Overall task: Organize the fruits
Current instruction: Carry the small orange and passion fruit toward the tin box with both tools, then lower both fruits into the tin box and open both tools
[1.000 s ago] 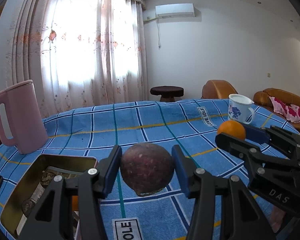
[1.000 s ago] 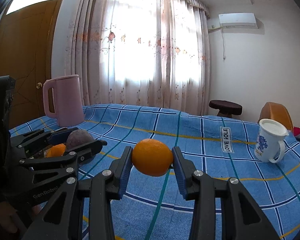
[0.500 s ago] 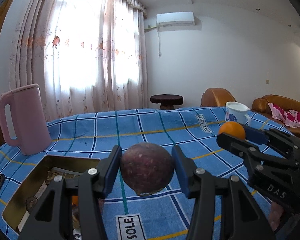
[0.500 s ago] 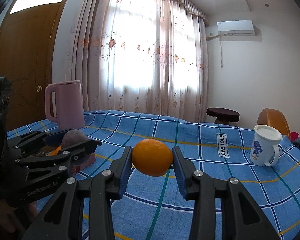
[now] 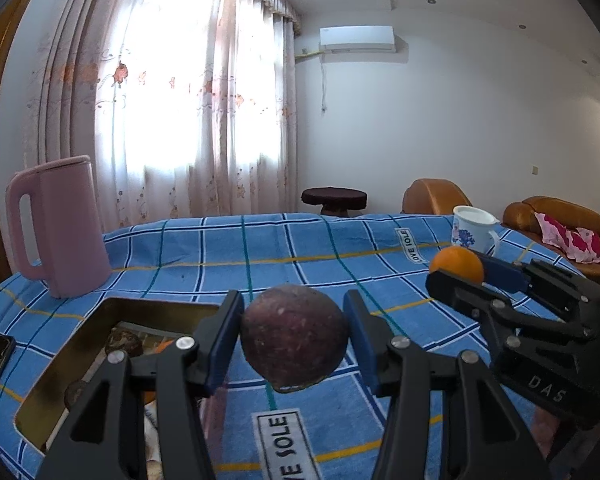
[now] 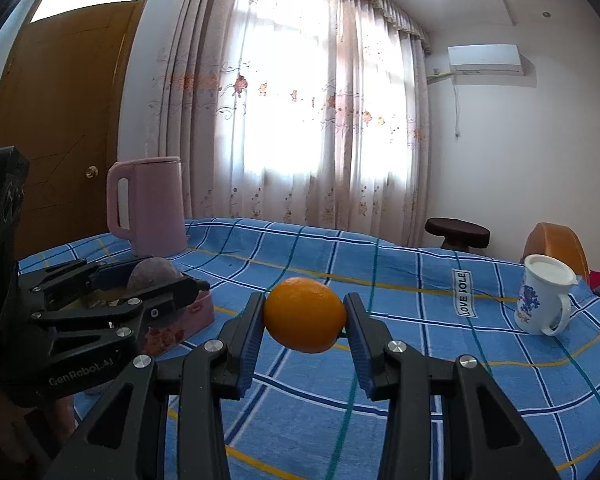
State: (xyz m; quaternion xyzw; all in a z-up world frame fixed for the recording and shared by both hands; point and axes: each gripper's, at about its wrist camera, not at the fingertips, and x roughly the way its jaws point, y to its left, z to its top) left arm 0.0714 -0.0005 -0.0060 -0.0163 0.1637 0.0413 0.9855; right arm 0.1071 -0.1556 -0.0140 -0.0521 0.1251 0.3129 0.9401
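Passion fruit (image 5: 295, 334) (dark purple, speckled) sat squarely between blue pads of left gripper (image 5: 295, 336), both pads pressed on its sides, fruit lifted clear of blue checked cloth (image 5: 260, 256). Open gold tin (image 5: 56, 364) lay just left and below, more fruit inside. Orange (image 6: 305, 315) was pinched same way in right gripper (image 6: 305, 320), centred between pads, above cloth. Grippers were side by side. Pink kettle (image 5: 58, 224) stood behind tin; white mug (image 6: 544, 300) far right.
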